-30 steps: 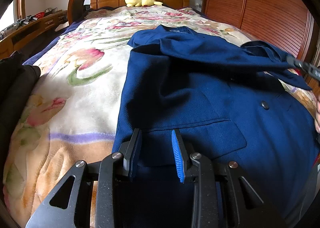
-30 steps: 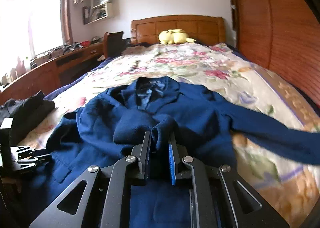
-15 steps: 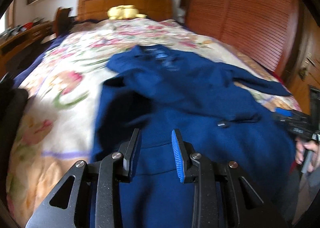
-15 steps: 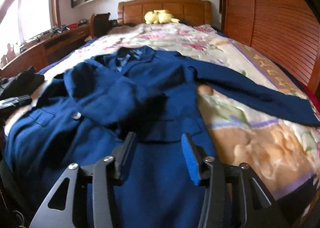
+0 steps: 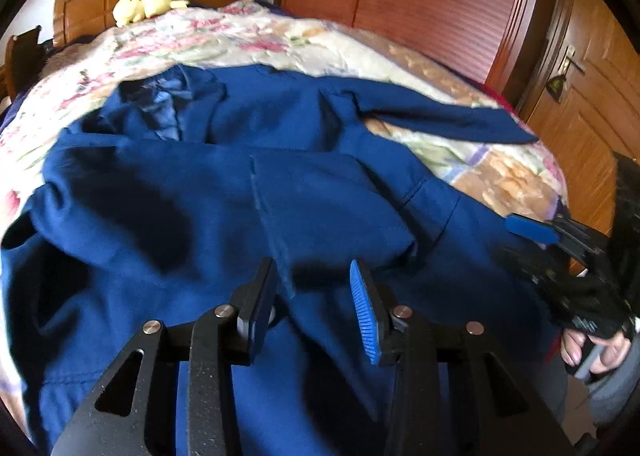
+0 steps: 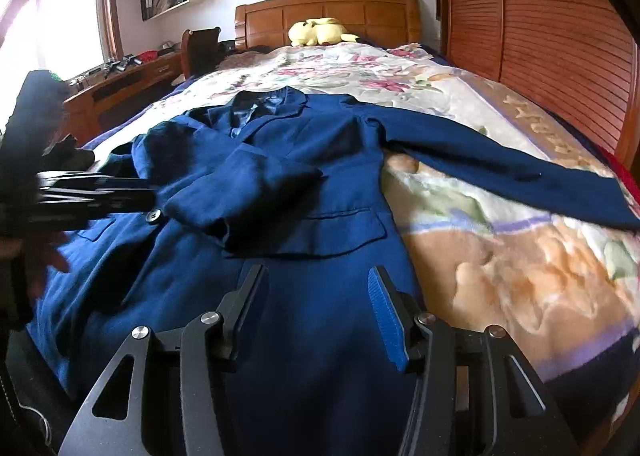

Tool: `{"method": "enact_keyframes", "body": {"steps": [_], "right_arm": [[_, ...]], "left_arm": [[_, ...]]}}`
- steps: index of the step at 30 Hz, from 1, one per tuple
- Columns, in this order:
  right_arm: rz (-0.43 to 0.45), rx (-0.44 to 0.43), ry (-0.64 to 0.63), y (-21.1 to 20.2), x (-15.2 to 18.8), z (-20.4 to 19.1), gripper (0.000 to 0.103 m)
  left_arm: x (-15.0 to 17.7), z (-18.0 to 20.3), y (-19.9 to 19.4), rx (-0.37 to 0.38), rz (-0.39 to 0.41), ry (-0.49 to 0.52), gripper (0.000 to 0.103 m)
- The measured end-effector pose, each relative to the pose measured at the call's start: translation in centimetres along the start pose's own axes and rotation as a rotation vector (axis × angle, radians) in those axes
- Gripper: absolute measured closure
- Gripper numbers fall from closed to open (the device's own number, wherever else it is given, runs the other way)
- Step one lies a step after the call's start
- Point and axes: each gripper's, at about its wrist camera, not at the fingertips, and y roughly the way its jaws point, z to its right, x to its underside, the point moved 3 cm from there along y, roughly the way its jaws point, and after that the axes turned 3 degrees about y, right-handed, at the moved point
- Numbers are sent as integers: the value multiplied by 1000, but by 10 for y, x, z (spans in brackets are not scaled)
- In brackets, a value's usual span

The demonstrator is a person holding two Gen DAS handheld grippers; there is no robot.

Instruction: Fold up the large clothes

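my left hand-held gripper (image 5: 314,308) and right hand-held gripper (image 6: 316,316) hover released above the navy blue wool jacket (image 6: 280,176), spread across the floral quilted bed (image 6: 500,256).

- A dark blue jacket (image 6: 304,160) lay face up on the bed, collar toward the headboard and hem at the foot edge.
- One sleeve (image 6: 240,192) was folded across the chest, its cuff near the flap pocket (image 6: 344,232).
- The other sleeve (image 6: 500,168) stretched out flat toward the bed's right edge.
- A dark button (image 6: 153,216) showed on the front.
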Motion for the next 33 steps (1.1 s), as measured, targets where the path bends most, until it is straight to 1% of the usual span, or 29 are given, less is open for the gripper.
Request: {"method": "enact_keyframes", "body": {"steps": [2, 6, 11, 12, 13, 15, 17, 19, 20, 23, 27, 28, 33], "right_arm": [[2, -6, 2, -2, 3, 2, 48], [6, -17, 8, -7, 9, 5, 48], [16, -19, 20, -15, 14, 10, 48], [17, -17, 22, -17, 15, 11, 48], [19, -16, 24, -19, 16, 13, 48], [24, -8, 29, -24, 17, 18, 48], [30, 3, 32, -29, 18, 23, 47], [36, 11, 36, -34, 19, 27, 47], [38, 15, 38, -36, 19, 28, 47], [47, 33, 46, -42, 19, 35, 47], [54, 59, 63, -49, 19, 44, 47], [55, 66, 66, -51, 18, 45, 47], [64, 86, 67, -56, 14, 46, 47]], "left_arm": [[-2, 1, 12, -24, -30, -4, 64], [1, -4, 30, -36, -83, -30, 64], [3, -3, 32, -38, -75, -51, 64], [2, -3, 34, -13, -71, -62, 72], [2, -3, 34, 10, -72, -70, 78], [-1, 1, 34, 0, -67, -46, 92], [-6, 10, 30, -7, -52, -6, 96], [-13, 21, 22, -2, -24, 30, 97], [-20, 31, 15, 17, -1, 50, 97], [-34, 56, 6, 65, 28, 94, 97], [-42, 84, 2, 115, 22, 126, 97], [-42, 87, 2, 116, 21, 130, 97], [-42, 105, 2, 174, 6, 149, 97]]}}
